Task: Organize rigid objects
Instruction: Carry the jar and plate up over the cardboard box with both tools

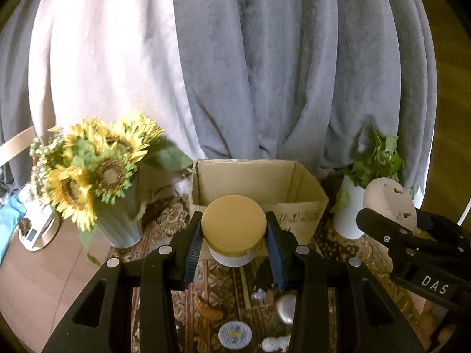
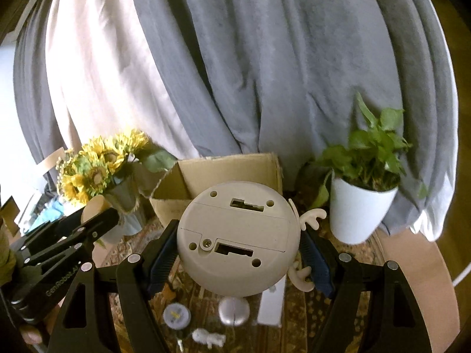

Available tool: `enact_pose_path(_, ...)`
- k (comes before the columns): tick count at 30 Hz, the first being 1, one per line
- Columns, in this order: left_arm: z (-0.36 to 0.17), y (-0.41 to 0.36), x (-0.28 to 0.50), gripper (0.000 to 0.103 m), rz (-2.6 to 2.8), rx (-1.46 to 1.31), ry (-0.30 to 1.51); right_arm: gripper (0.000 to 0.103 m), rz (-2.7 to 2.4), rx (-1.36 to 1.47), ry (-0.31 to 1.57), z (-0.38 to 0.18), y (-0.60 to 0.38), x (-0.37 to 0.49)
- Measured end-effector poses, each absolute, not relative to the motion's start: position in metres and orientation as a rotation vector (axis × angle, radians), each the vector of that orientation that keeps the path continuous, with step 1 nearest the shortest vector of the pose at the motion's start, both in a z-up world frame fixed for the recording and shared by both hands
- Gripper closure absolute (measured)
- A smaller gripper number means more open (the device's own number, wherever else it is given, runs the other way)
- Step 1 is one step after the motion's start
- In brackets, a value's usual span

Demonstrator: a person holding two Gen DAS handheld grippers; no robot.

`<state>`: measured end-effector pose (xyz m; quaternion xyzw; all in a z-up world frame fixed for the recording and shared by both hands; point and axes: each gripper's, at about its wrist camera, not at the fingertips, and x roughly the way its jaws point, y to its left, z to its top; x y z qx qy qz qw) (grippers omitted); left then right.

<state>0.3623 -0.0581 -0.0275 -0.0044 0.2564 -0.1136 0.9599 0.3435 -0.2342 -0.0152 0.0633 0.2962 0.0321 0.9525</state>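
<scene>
Left tool: clenched on a round jar, its ribbed pads pressing the lid rim from either side; jar held clear above the worktop.
Jar: flat mustard-yellow lid, wider than the pale white body below it; lid upright and facing the camera.
Right tool: clenched on a round beige plastic toy, blue pads against its left and right edges; toy lifted above the worktop.
Toy: underside faces the camera, showing a panel seam, two slotted openings, one screw and several small round holes; antler-shaped cream prongs project from its right edge.
Cardboard box: open-topped, standing behind both held items, in front of the grey curtain.
Worktop: covered by a patterned cloth; beneath the tools lie a silvery oval object, a small round disc with a yellow mark, a small white figure and a white oblong block.
Surroundings: sunflowers in a ribbed vase left of the box; green plant in a white pot right of it.
</scene>
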Motion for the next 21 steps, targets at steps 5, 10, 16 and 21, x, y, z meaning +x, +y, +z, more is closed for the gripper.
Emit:
enact_pose_path(5, -0.026, -0.062, 0.387, 0.063, -0.245, -0.015, 0.533, 0.025, 0.09, 0.134, 0.611, -0.014, -0.233, 0.37)
enact_pose_path(10, -0.021, -0.067, 0.411, 0.063, -0.259, -0.003, 0.536, 0.025, 0.117, 0.152, 0.629, -0.014, -0.234, 0.396)
enact_pose_path(16, -0.011, -0.069, 0.435, 0.063, -0.264, 0.008, 0.522, 0.025, 0.131, 0.148, 0.632, -0.007, -0.234, 0.422)
enact_pose_path(21, -0.007, -0.068, 0.457, 0.063, -0.27, 0.008, 0.535, 0.025, 0.147, 0.137, 0.639, -0.003, -0.232, 0.445)
